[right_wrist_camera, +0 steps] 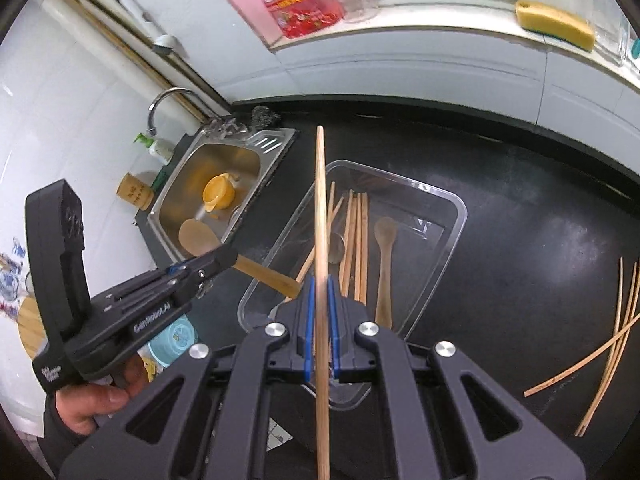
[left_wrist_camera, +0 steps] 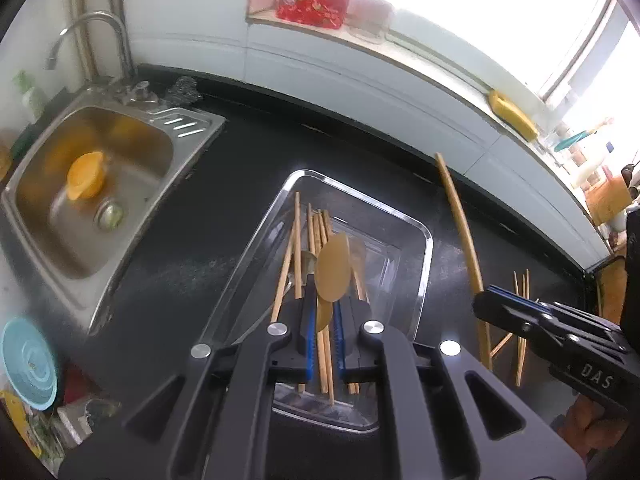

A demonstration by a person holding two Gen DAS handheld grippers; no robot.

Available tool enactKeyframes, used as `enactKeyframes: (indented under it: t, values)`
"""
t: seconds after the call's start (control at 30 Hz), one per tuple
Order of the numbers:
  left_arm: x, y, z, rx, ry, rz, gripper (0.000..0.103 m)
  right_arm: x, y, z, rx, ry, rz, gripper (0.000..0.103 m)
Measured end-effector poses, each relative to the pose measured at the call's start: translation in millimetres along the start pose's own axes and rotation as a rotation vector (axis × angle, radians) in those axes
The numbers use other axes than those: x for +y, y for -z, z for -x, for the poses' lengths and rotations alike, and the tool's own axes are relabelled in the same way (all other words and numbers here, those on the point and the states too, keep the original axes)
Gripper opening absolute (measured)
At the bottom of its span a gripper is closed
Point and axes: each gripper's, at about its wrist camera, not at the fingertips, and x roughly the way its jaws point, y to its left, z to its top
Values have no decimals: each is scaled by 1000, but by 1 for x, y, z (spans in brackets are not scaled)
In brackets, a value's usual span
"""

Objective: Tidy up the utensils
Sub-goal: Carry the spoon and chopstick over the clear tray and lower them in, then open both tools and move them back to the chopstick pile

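While my left claw clamps the wooden spoon and my right claw clamps the long stick, both hang over the clear tray. Careless release could bounce either out.

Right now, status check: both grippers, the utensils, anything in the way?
Left gripper shut on wooden spoon. Right gripper shut on long chopstick. Both over clear tray holding chopsticks and a spoon. Loose chopsticks left on counter; path clear.

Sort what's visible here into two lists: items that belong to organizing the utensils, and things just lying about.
Part of the job:
clear tray
chopsticks in the tray
wooden spoon in the left tool
long stick in the right tool
loose chopsticks

Lying about:
sink
yellow cup
sponge
soap bottle
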Motion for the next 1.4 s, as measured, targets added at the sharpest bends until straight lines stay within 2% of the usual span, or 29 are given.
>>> enactKeyframes:
  t: [0.2, 0.53, 0.97, 1.03, 1.07, 1.1, 1.13, 1.17, 1.2, 1.23, 1.3, 1.4]
  values:
    - [2, -7, -35, 81, 26, -19, 7, -7, -4, -28, 41, 30, -12, 7]
    - [9, -11, -75, 155, 39, -48, 7, -14, -7, -76, 111, 70, -31, 7]
    - [7, -24, -86, 170, 62, -94, 7, -26, -14, -94, 142, 62, -57, 7]
    - [6, -26, -83, 163, 50, -111, 14, -31, -17, -88, 128, 59, -72, 8]
    - [7, -27, -80, 154, 39, -122, 26, -35, -18, -83, 113, 63, -74, 9]
    - [7, -27, -75, 142, 36, -129, 51, -37, -19, -79, 104, 65, -75, 19]
    - [9, -28, -68, 122, 38, -134, 62, -42, -20, -72, 89, 65, -77, 45]
    - [12, -28, -60, 101, 40, -137, 75, -45, -20, -63, 56, 81, -79, 58]
    - [15, -27, -54, 87, 38, -137, 75, -48, -19, -54, 30, 89, -74, 65]
    - [19, -26, -46, 74, 37, -133, 76, -51, -18, -47, 22, 91, -66, 65]
    - [26, -24, -37, 58, 30, -111, 87, -58, -14, -37, 15, 94, -70, 65]
    - [32, -17, -27, 22, 24, -86, 90, -66, -6, -21, -10, 109, -71, 70]
